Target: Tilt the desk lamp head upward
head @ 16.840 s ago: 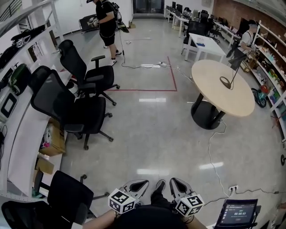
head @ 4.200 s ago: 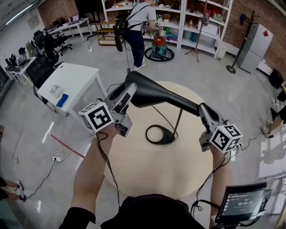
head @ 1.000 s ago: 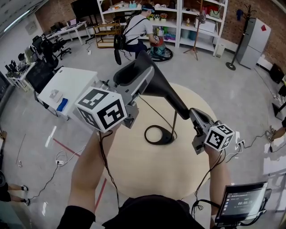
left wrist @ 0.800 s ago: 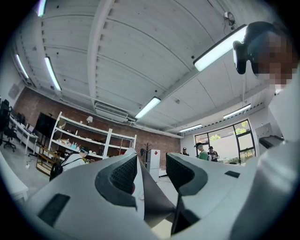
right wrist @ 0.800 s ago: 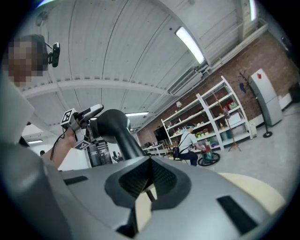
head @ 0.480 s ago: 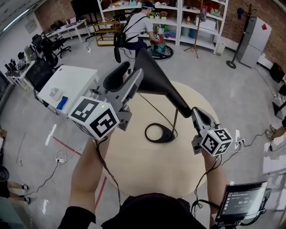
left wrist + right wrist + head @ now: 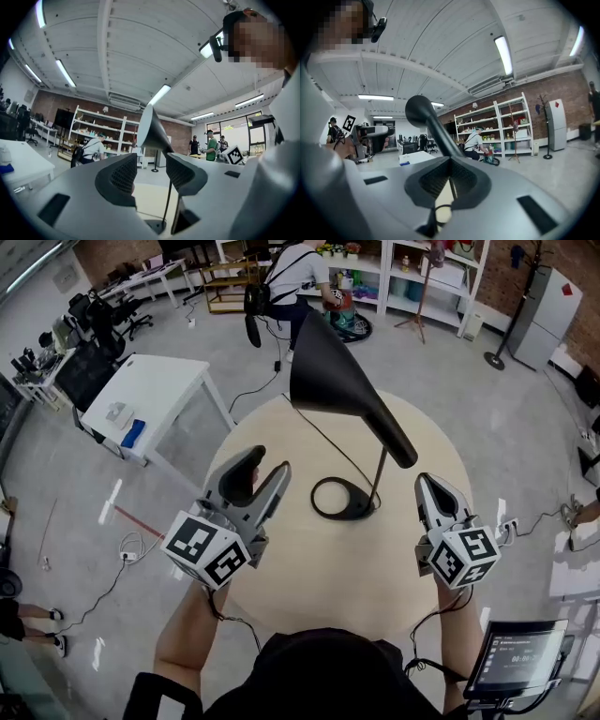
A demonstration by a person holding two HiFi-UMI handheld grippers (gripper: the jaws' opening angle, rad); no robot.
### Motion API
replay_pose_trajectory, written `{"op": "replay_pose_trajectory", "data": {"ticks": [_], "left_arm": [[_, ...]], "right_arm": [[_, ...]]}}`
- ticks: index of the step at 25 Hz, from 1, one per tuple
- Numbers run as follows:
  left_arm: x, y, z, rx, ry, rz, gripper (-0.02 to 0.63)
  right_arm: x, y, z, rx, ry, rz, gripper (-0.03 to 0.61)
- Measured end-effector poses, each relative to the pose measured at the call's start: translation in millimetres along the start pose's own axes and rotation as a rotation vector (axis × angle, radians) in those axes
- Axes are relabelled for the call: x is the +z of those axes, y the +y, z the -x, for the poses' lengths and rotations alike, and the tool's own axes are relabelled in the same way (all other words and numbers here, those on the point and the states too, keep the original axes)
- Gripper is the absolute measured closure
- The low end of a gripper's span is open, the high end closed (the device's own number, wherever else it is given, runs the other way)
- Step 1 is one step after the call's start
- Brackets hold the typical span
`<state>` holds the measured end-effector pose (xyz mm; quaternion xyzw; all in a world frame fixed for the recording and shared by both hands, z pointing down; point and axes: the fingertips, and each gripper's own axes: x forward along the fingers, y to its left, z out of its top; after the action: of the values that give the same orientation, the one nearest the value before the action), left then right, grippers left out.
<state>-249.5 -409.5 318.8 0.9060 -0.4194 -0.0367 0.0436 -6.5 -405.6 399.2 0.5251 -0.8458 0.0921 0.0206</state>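
Left gripper (image 7: 260,470) has dropped clear of black conical desk lamp head (image 7: 328,371), jaws wide, empty; right gripper (image 7: 429,486) closed, empty; head lies above-ahead, nearer left

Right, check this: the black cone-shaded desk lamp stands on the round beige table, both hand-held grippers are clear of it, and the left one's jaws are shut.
Wrong on the jaws: the left gripper view shows the left hand-held gripper open and empty. The black cone-shaded desk lamp does stand on the round beige table, clear of that one and of the right hand-held gripper.
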Motion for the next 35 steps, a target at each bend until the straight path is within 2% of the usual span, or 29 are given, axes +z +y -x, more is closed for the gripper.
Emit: {"op": "replay_pose_trajectory", "data": {"ticks": [3,7,11,14,20,23,27,35], "left_arm": [[-58,-16,11,-0.011,0.100,0.012,0.411],[-111,-45,25,-0.011,0.189,0.038,0.412],[-152,-71,40,0.003,0.238,0.150,0.411],[-173,-83,48,0.008,0.281,0.183,0.411],[-188,-89,64,0.021,0.323,0.148,0.411],[-191,-95,64,0.019,0.330,0.164,0.411],[-191,-105,60,0.008,0.330,0.242,0.412],[-191,-106,61,0.012,0.331,0.230,0.411]], "right_arm": [[-16,21,8,0.046,0.028,0.021,0.574],[-33,46,26,0.097,0.030,-0.021,0.575],[-52,47,48,0.056,0.033,-0.097,0.574],[-71,50,56,0.039,0.054,-0.121,0.574],[-110,87,59,0.082,0.122,-0.079,0.575],[-117,102,59,0.119,0.147,-0.070,0.575],[-114,109,60,0.150,0.149,-0.053,0.575],[-103,111,63,0.155,0.106,-0.016,0.575]]}}
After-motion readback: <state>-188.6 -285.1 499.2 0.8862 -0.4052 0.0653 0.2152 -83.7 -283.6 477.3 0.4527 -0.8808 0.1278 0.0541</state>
